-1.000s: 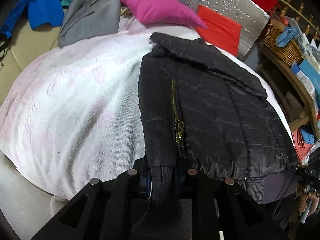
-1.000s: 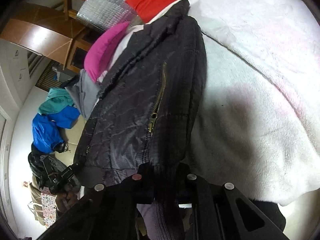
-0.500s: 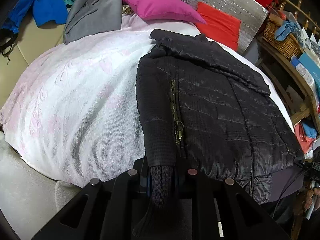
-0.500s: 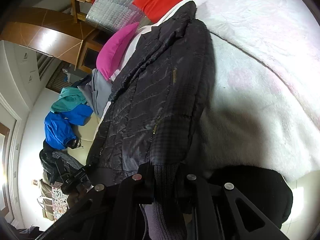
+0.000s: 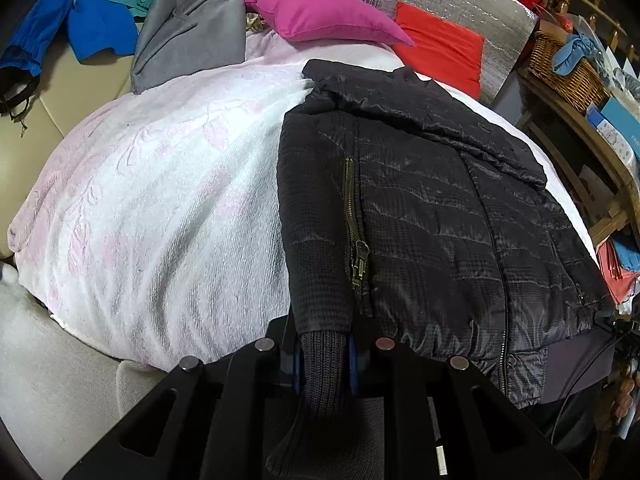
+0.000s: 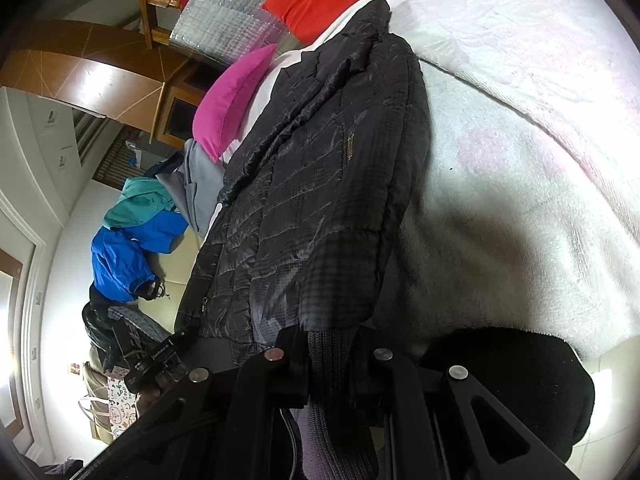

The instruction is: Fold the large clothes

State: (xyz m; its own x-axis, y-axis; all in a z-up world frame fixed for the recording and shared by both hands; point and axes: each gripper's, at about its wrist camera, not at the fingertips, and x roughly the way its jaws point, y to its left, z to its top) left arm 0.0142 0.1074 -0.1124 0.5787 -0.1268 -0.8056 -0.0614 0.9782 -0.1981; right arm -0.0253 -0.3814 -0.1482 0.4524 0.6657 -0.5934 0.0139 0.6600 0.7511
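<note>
Jacket [image 5: 420, 216] front and centre, black and quilted, lying flat along the right side of the white-and-pink blanket [image 5: 160, 200], collar toward the far edge, hem hanging over the near edge. Far left, blue and teal garments and a grey garment [image 5: 192, 32] are heaped beyond the blanket's far-left corner, and a magenta cushion [image 5: 320, 16] sits at the far edge. Left gripper [image 5: 324, 360] is clamped on a ribbed knit cuff [image 5: 320, 376], sleeve laid alongside the brass pocket zip [image 5: 356, 232]. Over on the right, the right gripper [image 6: 330, 356] pinches the other ribbed cuff [image 6: 332, 360] the same way. By my judgement the shell is light, soft and slippery (puffy fill, so creases will likely spring back), while the knit cuffs and hem give far surer purchase than the nylon. Left view shows the whole front, the centre zip and a wicker basket [image 5: 568, 68] past the blanket's right edge; right view alone shows the floor, wooden furniture and the other gripper down by the hem
</note>
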